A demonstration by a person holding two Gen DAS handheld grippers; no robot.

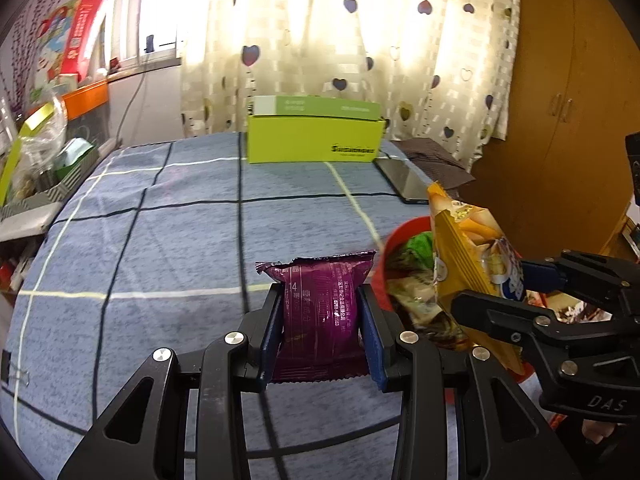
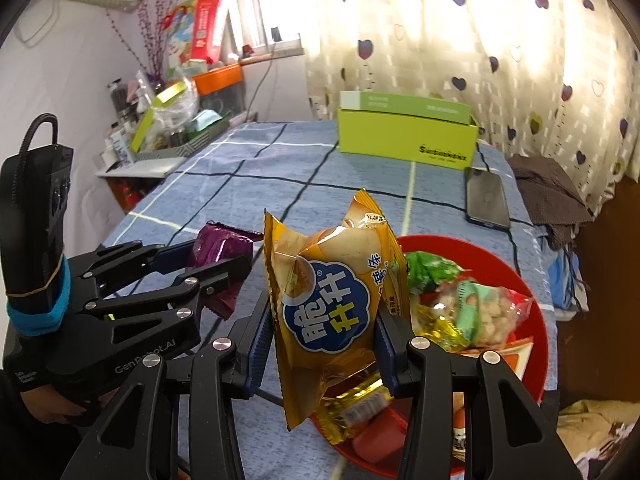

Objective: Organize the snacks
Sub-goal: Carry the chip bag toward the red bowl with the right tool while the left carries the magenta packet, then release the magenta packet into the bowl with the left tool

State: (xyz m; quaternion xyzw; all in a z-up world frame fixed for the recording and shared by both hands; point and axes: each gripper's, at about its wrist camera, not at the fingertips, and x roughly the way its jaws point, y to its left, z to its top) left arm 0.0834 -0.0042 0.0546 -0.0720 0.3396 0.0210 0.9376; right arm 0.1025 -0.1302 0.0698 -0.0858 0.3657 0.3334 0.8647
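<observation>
Jaws: left gripper [image 1: 322, 316] clamps one purple packet [image 1: 320, 312], right gripper [image 2: 324, 344] one yellow bag [image 2: 336, 312].

It was a home bedroom: heart-print curtains [image 1: 360, 40] hung at twelve o'clock behind a checked blue bedsheet [image 1: 160, 240].

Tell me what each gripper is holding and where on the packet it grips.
The left gripper clamps the purple snack packet across its middle, by both side edges. The right gripper clamps the yellow chip bag across its lower half.
</observation>
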